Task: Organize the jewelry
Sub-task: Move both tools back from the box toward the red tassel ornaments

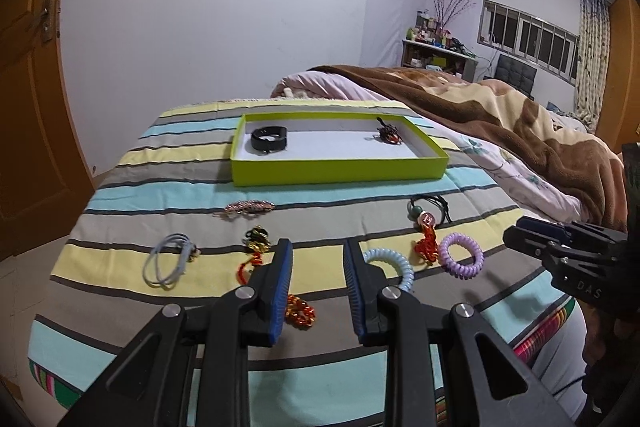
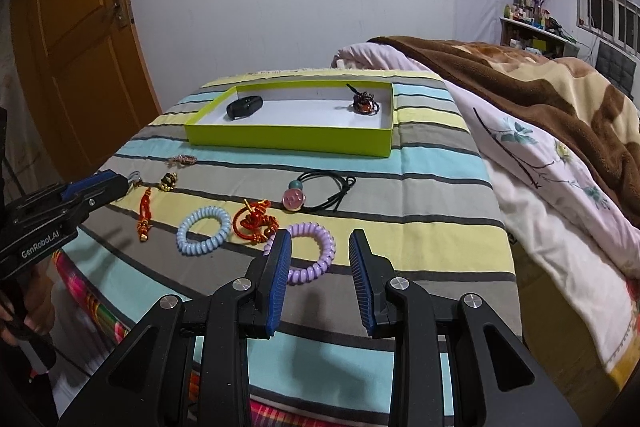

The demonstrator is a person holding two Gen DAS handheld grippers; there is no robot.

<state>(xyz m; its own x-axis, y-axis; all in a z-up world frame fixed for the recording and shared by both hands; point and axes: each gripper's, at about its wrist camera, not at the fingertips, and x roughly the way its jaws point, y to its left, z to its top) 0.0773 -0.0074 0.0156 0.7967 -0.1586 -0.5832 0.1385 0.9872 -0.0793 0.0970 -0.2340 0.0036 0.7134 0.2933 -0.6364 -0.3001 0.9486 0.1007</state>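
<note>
Both the left gripper (image 1: 318, 247) and right gripper (image 2: 320, 239) hover with jaws spread and empty over jewelry scattered on the striped bed (image 1: 120, 195), near the green tray (image 1: 340, 171) (two pieces inside).

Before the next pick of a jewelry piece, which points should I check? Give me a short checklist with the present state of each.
1. Left tongs open and empty: ok, the pads stand apart with nothing between them.
2. Right tongs open and empty: ok.
3. A piece close in front of the right tongs: ok, the purple coil hair tie lies flat just ahead.
4. A piece close to the left tongs: ok, the blue coil hair tie lies beside the right pad.
5. Free room in the green box: ok, only a black band and a dark beaded piece lie in it.
6. Red knot ornament free of the purple tie: cannot tell.
</note>
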